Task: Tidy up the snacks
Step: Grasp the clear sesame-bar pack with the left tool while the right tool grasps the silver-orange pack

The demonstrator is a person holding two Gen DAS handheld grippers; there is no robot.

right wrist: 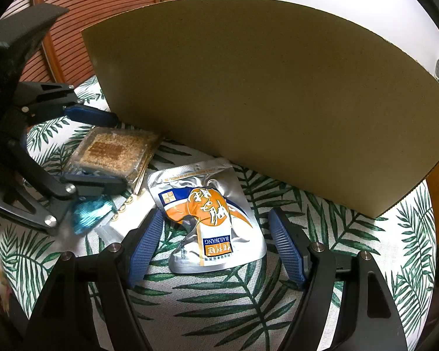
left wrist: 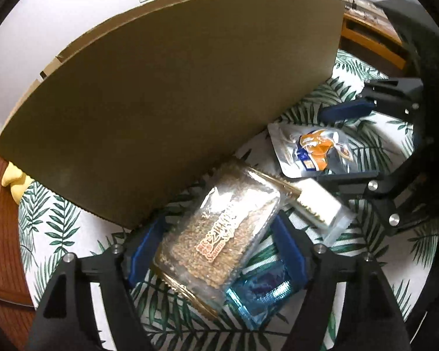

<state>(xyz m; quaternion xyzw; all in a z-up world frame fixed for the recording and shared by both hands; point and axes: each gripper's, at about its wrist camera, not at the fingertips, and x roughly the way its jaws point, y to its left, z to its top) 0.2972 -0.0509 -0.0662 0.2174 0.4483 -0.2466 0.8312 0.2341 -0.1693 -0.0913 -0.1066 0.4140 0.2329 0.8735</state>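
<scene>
A clear packet of golden seed brittle lies on the leaf-print tablecloth against the cardboard box. My left gripper straddles it with a blue pad on each side; in the right wrist view the left gripper shows a gap between its upper pad and the brittle packet. A silver and orange pouch lies flat between the wide-open fingers of my right gripper, untouched. The left wrist view also shows the pouch inside the right gripper.
A blue foil snack and a white gold-trimmed packet lie partly under the brittle. The tall box wall blocks the far side. The tablecloth covers a round table. A wooden slatted door stands behind.
</scene>
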